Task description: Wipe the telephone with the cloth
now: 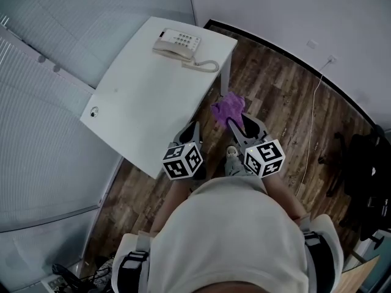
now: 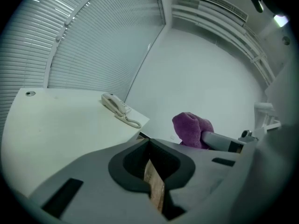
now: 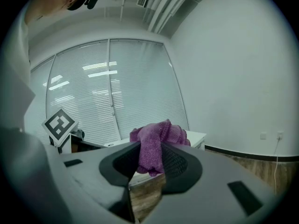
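Note:
A cream telephone [image 1: 178, 44] with a coiled cord lies at the far end of the white table [image 1: 140, 96]; the left gripper view shows the telephone [image 2: 114, 106] small and distant. My right gripper [image 1: 235, 124] is shut on a purple cloth [image 1: 227, 108], which bunches above the pinched jaws in the right gripper view [image 3: 156, 146]. It hangs over the wooden floor, off the table's right edge. My left gripper [image 1: 194, 129] is shut with nothing in it, just off the table's near corner. The cloth [image 2: 192, 129] also shows to its right.
A round cable hole [image 1: 94, 111] sits at the table's left edge. Window blinds [image 1: 43, 102] run along the left. A white cable [image 1: 311, 121] trails over the wooden floor [image 1: 275, 96] from a wall socket. A dark chair or bag [image 1: 366, 163] stands at right.

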